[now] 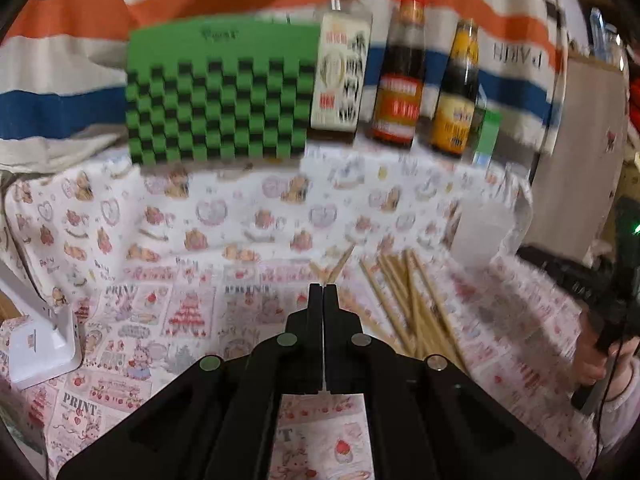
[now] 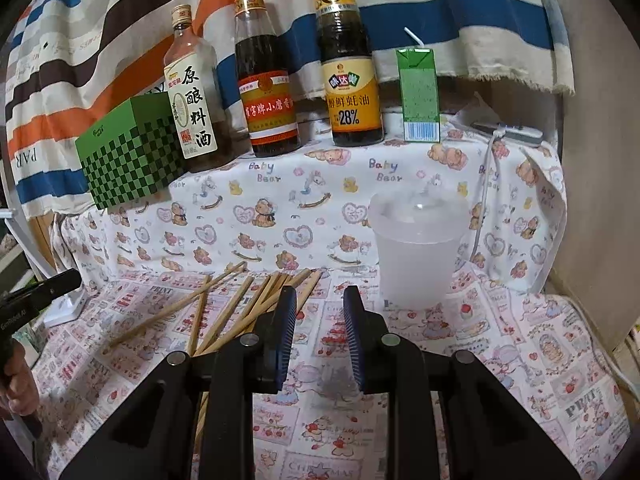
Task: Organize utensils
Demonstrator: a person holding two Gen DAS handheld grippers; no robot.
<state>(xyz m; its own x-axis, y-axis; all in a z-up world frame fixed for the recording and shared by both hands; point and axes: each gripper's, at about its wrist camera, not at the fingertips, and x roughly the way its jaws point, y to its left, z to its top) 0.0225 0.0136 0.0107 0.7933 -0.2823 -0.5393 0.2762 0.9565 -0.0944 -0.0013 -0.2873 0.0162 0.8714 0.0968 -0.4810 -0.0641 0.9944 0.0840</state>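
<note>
Chopsticks (image 2: 239,295) lie beside cup (image 2: 416,256); left gripper (image 1: 323,287) closed, right gripper (image 2: 320,294) parted, empty.

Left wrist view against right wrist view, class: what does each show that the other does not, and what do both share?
Only the left wrist view shows the left gripper, its fingers shut on chopstick tips, and a white stand.

Only the right wrist view shows the open, empty right gripper and a white power strip.

Both show the loose chopsticks, translucent cup, three bottles, checkered green box and green carton.
</note>
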